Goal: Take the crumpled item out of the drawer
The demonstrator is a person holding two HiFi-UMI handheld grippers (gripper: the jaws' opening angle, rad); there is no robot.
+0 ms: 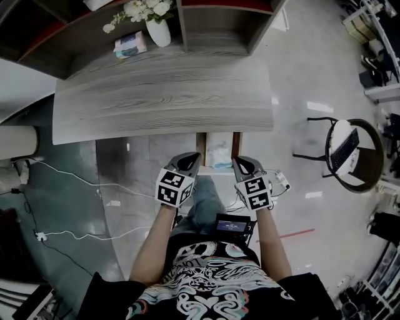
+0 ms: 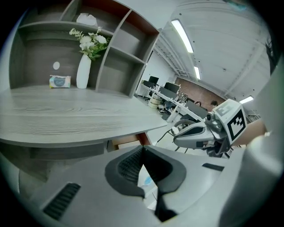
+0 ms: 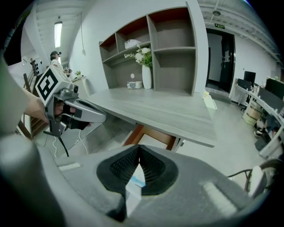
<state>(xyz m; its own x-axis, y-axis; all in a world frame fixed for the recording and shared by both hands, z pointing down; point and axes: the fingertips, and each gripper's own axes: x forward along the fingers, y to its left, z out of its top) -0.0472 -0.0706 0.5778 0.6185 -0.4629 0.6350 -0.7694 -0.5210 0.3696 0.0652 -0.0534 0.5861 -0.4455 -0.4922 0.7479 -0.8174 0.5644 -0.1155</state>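
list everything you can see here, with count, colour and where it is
desk: one, grey wood grain, centre
shelf unit: one, grey, behind the desk
vase: one, white, in the shelf unit
flowers: one bunch, white, in the vase
tissue pack: one, pale, left of the vase
drawer: one, brown sides, open under the desk
crumpled item: one, white, in the drawer
chair: one, black frame, floor at right
cables: several, white, floor at left
left hand-held gripper: one, grey, shut, at the drawer's left
right hand-held gripper: one, grey, shut, at the drawer's right
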